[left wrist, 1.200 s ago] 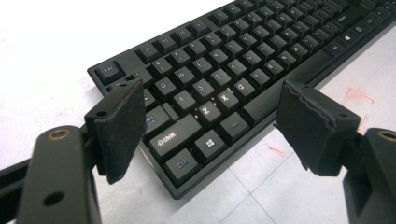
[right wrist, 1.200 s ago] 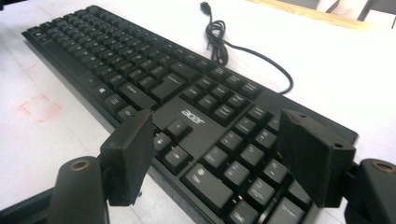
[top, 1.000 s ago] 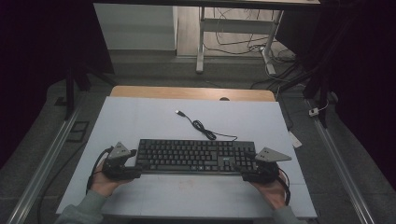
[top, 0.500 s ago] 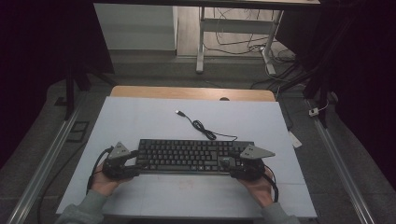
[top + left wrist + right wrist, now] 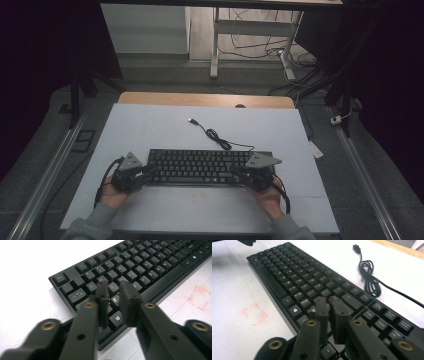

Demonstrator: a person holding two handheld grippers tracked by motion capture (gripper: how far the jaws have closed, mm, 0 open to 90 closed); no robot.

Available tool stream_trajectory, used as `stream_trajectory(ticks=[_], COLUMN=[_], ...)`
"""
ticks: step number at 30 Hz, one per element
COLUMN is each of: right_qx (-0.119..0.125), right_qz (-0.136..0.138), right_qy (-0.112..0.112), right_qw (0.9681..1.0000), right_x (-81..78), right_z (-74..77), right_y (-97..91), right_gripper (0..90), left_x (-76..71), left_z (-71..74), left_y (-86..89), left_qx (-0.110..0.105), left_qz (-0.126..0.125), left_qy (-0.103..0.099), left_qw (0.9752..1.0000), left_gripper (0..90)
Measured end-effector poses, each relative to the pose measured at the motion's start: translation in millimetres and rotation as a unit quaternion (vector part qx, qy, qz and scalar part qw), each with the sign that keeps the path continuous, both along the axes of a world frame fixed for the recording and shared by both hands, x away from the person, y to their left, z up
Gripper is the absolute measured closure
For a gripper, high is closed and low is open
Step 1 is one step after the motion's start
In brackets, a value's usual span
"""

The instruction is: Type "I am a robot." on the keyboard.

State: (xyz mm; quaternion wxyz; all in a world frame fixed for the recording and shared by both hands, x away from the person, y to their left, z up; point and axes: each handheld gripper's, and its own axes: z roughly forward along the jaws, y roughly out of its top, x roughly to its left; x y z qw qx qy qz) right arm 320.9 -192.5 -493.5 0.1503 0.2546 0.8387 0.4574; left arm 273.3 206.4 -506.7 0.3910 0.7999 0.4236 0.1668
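High view: a black keyboard [image 5: 210,166] lies flat on the white counter [image 5: 150,125], long axis running left to right across it, keys up, front edge toward the person. Its cable [image 5: 215,135] trails off the back edge, coiled loosely, plug end lying free farther back. Compared with a second ago the right claw [image 5: 242,174] has slid in from the keyboard's right end to sit over its keys, while the left claw [image 5: 145,172] has kept to the left end. Both have just been closing, with no thing between the jaws. Left gripper view: left claw [image 5: 115,293] hangs over the left-end keys near the Z and Windows keys; jaws drawn close with a narrow gap, gripping nothing, so clenched rather than grasping. Whether the tips touch a key I can't tell. Right gripper view: right claw [image 5: 329,305] over the lower-right keys, jaws nearly together, nothing pinched. Keyboard [image 5: 312,285] runs diagonally away here. My read: closed tips are meant for pressing keys or pushing the board, not lifting it.
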Motion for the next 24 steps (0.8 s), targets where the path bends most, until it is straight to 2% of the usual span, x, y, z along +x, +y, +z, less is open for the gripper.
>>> stream_trajectory(ticks=[1, 5, 17, 24], right_qx=[0.000, -0.008, -0.015, -0.020], right_qz=[0.000, 0.003, 0.003, 0.010], right_qy=[0.000, 0.000, 0.008, 0.010], right_qw=[1.0000, 1.0000, 0.9999, 0.9997], right_x=[0.0, 2.2, 10.9, 15.0], right_z=[0.0, 0.0, -3.4, -3.8], right_y=[0.0, 9.2, 29.5, 42.9], right_gripper=[88.3, 89.6, 89.8, 89.8], left_x=[0.2, 0.6, 4.7, 8.7], left_z=[0.0, 0.0, -4.2, -10.2], left_y=[0.1, 0.6, 0.7, -1.4], left_qx=[-0.001, -0.004, -0.001, 0.011], left_qz=[-0.001, -0.006, -0.008, -0.008], left_qy=[0.001, 0.004, 0.014, 0.021], left_qw=[1.0000, 1.0000, 0.9999, 0.9997], left_gripper=[78.9, 88.6, 88.9, 88.9])
